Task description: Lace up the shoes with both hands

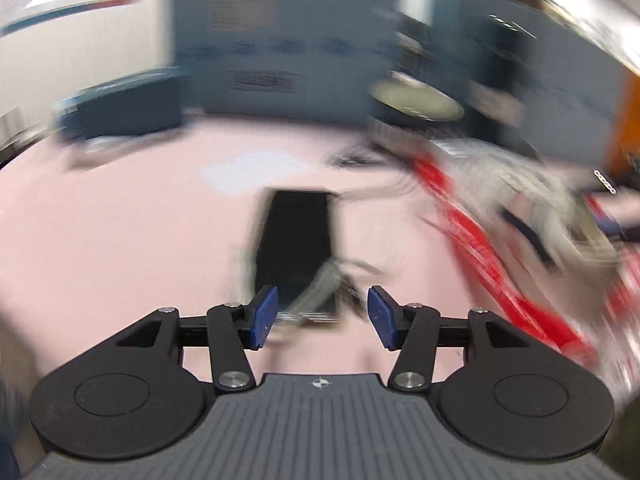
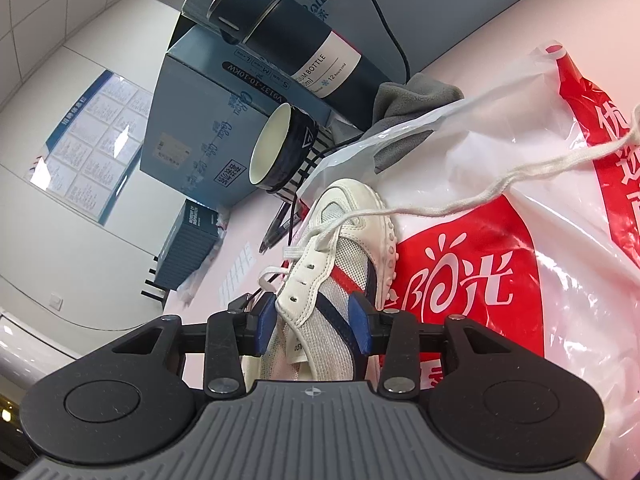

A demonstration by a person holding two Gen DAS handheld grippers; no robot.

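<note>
On pink counter [image 2: 248, 256], white shoe [image 2: 344, 240] lies beside red-and-white plastic bag [image 2: 480, 264]. Right gripper [image 2: 312, 322] fingers clenched on shoe's collar side. White lace [image 2: 500, 188] trails over bag. Left gripper [image 1: 322, 316] fingers released, nothing between; blurred black phone [image 1: 296, 256] beyond.

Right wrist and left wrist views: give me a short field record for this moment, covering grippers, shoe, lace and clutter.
right gripper: shut on the shoe's side wall near the collar
shoe: white with mesh, red and navy stripes, toe pointing away from the camera
lace: white, threaded through the front eyelets, loose end trailing right over the plastic bag
left gripper: open, nothing between the pads
left view: heavily blurred; dark phone-like slab ahead on the pink table
clutter: bowl, vacuum bottle, blue box
</note>
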